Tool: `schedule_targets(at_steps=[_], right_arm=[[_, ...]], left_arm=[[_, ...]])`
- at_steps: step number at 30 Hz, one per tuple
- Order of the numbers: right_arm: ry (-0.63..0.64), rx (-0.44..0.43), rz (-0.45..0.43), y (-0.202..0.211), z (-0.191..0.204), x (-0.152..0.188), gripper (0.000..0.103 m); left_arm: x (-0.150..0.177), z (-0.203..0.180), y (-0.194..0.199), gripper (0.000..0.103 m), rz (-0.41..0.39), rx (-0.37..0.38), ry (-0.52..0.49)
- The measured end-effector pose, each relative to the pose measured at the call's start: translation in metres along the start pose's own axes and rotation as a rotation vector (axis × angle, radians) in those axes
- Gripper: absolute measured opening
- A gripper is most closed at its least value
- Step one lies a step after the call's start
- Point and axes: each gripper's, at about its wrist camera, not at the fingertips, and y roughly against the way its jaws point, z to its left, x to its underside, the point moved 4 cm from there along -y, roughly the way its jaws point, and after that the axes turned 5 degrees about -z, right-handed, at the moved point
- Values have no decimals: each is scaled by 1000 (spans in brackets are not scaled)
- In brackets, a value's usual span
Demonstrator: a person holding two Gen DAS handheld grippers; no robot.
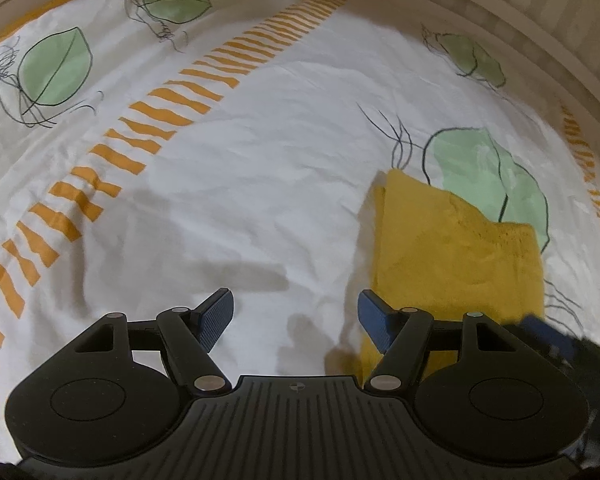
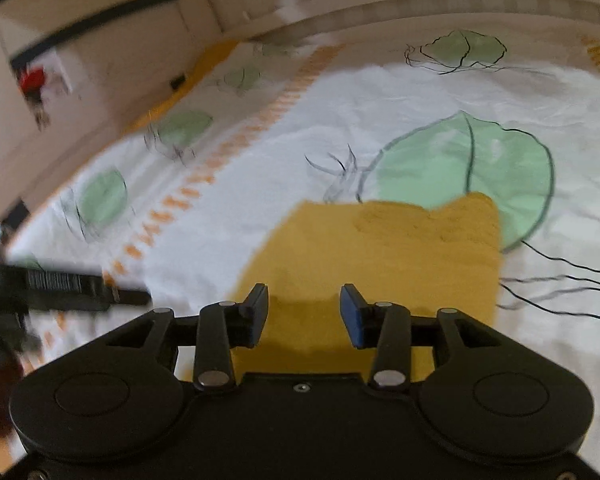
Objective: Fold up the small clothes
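Observation:
A folded mustard-yellow cloth (image 1: 452, 256) lies flat on the white bed sheet (image 1: 260, 184), partly over a green leaf print. My left gripper (image 1: 296, 316) is open and empty, above bare sheet just left of the cloth. In the right wrist view the same cloth (image 2: 380, 256) lies straight ahead. My right gripper (image 2: 304, 316) is open and empty, hovering over the cloth's near edge. The right gripper also shows at the right edge of the left wrist view (image 1: 548, 336), and the left gripper at the left edge of the right wrist view (image 2: 60, 284).
The sheet has orange dashed stripes (image 1: 172, 108) and green leaf prints (image 2: 464, 168). A striped headboard or wall (image 1: 520, 4) runs along the far side. Light furniture with a dark handle (image 2: 92, 28) stands beyond the bed's left edge.

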Motion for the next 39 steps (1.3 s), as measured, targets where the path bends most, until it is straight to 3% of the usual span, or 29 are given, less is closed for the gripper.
schedule_targets(at_steps=[5, 10, 25, 28, 32, 35, 39], right_arm=[[159, 77, 19, 22, 4, 39, 54], [401, 133, 15, 41, 20, 72, 54], [839, 224, -1, 34, 46, 109, 52], [864, 234, 9, 27, 49, 112, 47], [856, 228, 29, 21, 48, 112, 8], [796, 262, -19, 36, 40, 99, 8], [733, 317, -13, 62, 19, 86, 4]], left_arm=[[5, -6, -5, 67, 24, 20, -6], [8, -9, -8, 67, 40, 25, 0], [15, -24, -16, 67, 57, 17, -39], [15, -26, -15, 67, 53, 20, -46], [14, -25, -13, 67, 44, 30, -38], [14, -26, -10, 67, 33, 34, -43], [15, -29, -11, 67, 30, 30, -64]])
